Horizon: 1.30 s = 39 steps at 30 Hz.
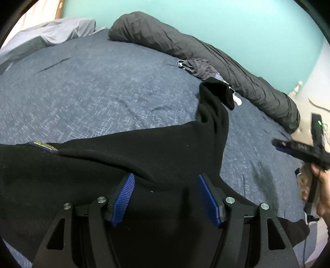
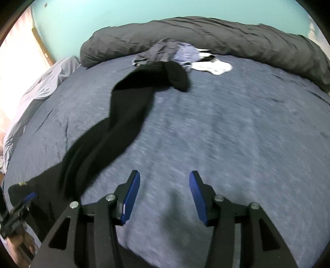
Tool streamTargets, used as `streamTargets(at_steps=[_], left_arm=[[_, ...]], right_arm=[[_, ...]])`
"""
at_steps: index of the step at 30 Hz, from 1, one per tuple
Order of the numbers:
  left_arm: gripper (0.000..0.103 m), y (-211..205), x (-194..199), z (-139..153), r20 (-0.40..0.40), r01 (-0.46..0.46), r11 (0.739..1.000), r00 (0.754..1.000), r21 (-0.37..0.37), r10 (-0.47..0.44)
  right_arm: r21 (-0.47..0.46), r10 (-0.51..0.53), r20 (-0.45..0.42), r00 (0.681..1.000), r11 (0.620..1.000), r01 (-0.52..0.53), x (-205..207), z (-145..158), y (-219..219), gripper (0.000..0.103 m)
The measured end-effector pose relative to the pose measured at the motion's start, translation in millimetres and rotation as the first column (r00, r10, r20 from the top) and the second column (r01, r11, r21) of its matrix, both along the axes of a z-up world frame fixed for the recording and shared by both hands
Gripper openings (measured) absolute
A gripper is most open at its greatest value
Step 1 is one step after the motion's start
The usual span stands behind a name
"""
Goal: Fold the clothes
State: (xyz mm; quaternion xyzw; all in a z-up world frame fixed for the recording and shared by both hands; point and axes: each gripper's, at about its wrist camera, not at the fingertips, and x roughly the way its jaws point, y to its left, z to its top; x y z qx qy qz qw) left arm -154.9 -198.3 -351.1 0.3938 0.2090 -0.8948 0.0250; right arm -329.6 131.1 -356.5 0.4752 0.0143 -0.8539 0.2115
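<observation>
A black garment (image 1: 127,156) lies spread across the near part of a bed covered with a blue-grey bedspread (image 1: 92,88). One long sleeve (image 1: 214,111) stretches away from its body toward the far side of the bed, its cuff folded over beside a small heap of other clothes (image 1: 198,68). A white piece (image 2: 212,67) lies at that heap's edge, and a rolled dark grey duvet (image 1: 206,53) runs along the far side against a turquoise wall (image 1: 206,18).

The left gripper (image 1: 165,195) hovers over the garment's body; its blue-padded fingers (image 1: 123,198) stand apart, released, with black cloth beneath them but nothing pinched. The right gripper (image 2: 164,198) is off to the side of the garment above bare bedspread; its fingers (image 2: 131,198) are likewise parted and grasp nothing. In the right wrist view the picture is motion-blurred, and the sleeve runs diagonally from lower left to the clothes heap. A hand (image 1: 321,189) grips the right gripper's handle at the left view's edge.
</observation>
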Motion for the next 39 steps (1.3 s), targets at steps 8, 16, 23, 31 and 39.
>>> streamTargets(at_steps=[8, 16, 23, 31, 39], left_arm=[[0.068, -8, 0, -24, 0.043, 0.002, 1.0, 0.999, 0.022, -0.002], [0.068, -11, 1, -27, 0.041, 0.005, 1.0, 0.999, 0.031, -0.007], [0.068, -11, -1, -29, 0.045, 0.005, 1.0, 0.999, 0.026, -0.006], [0.068, -13, 0, -25, 0.033, -0.01, 0.999, 0.999, 0.042, 0.008], [0.068, -12, 3, -21, 0.026, -0.025, 0.999, 0.999, 0.045, 0.024]], right_arm=[[-0.006, 0.079, -0.006, 0.997, 0.997, -0.079, -47, -12, -96, 0.05], [0.02, 0.091, -0.024, 0.996, 0.996, -0.091, -76, -30, -142, 0.05], [0.066, 0.124, -0.011, 0.992, 0.99, -0.123, -82, -53, -158, 0.005], [-0.044, 0.097, -0.101, 0.99, 0.994, -0.102, -47, -19, -102, 0.003], [-0.123, 0.021, 0.016, 1.0, 0.992, -0.019, 31, -35, 5, 0.003]])
